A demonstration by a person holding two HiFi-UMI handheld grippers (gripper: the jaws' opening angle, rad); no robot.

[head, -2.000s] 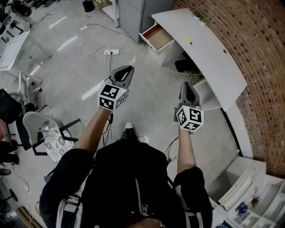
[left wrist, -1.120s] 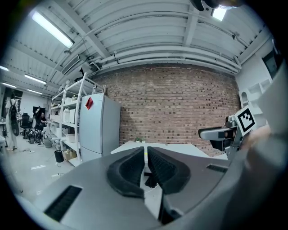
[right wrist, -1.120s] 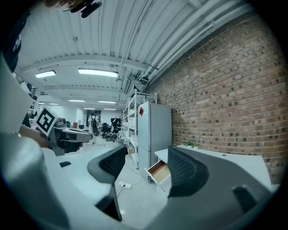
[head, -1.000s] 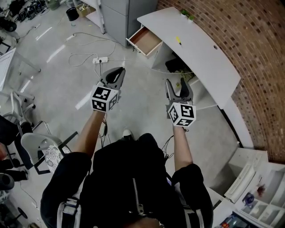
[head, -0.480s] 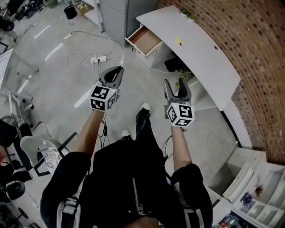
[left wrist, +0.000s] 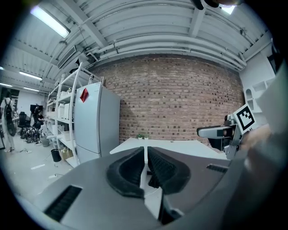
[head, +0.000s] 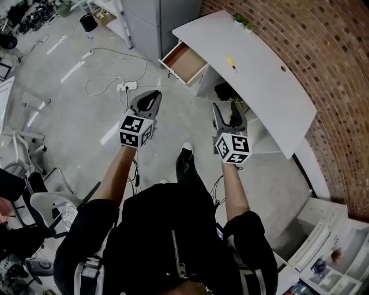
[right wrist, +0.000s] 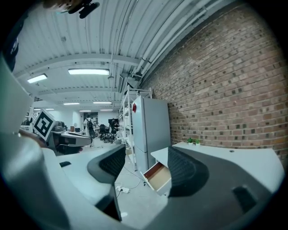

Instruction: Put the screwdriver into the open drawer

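A curved white worktop [head: 271, 86] runs along a red brick wall [head: 328, 63], with small green plants [head: 245, 22] at its far end. Beside that end stands a tall grey cabinet [head: 158, 17] (a red sticker shows near its top in the left gripper view). On the grey floor [head: 63, 121] lies a white power strip [head: 127, 86] with a looping cable [head: 109, 55]. A black bin [head: 87, 22] stands farther off.

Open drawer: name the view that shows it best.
Head view: the drawer is seen from above, open interior exposed, nothing covering it. Right gripper view shows it side-on, partly behind one jaw of the right claw. Left gripper view doesn't show it.
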